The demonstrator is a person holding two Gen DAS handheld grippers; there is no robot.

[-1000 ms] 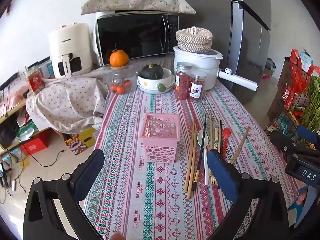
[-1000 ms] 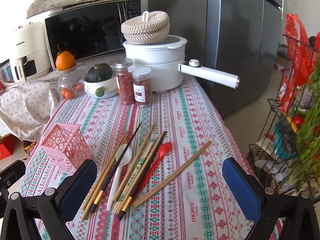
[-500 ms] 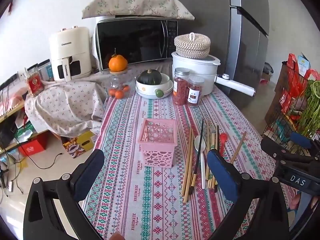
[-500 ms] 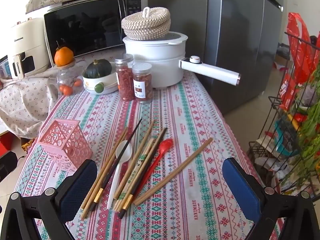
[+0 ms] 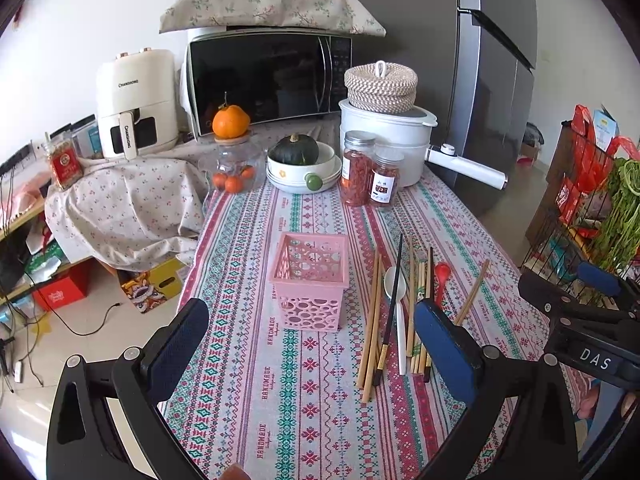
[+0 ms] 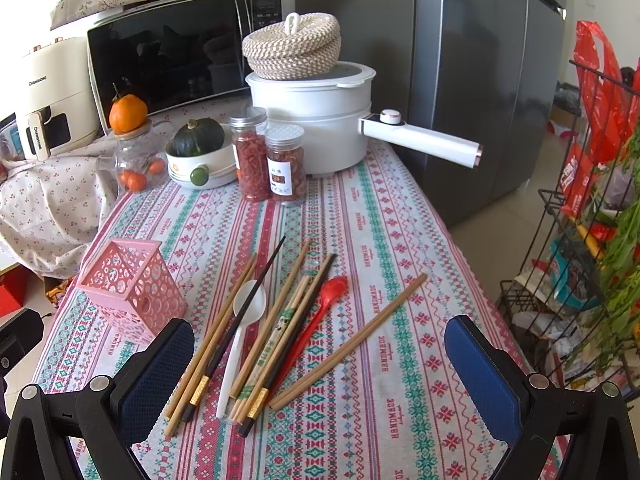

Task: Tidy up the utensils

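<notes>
An empty pink perforated basket (image 5: 310,276) (image 6: 132,286) stands upright on the patterned tablecloth. To its right lies a loose pile of wooden and black chopsticks (image 5: 376,320) (image 6: 256,328), a white spoon (image 5: 394,284) (image 6: 248,308) and a red spoon (image 5: 442,272) (image 6: 330,292). One pair of wooden chopsticks (image 6: 352,340) lies apart at the right. My left gripper (image 5: 312,340) is open and empty, above the near table, in front of the basket. My right gripper (image 6: 320,356) is open and empty above the pile; it also shows in the left wrist view (image 5: 576,308).
At the table's back stand two spice jars (image 5: 368,172), a white pot with a long handle (image 6: 320,120), a bowl holding a squash (image 5: 300,164) and a jar of oranges (image 5: 234,164). A microwave (image 5: 268,76) and air fryer (image 5: 136,104) sit behind. A wire rack (image 6: 580,220) stands right.
Both grippers have risen and drawn back slightly; the basket and utensils sit a little lower and nearer in both views. Nothing on the table has moved.
</notes>
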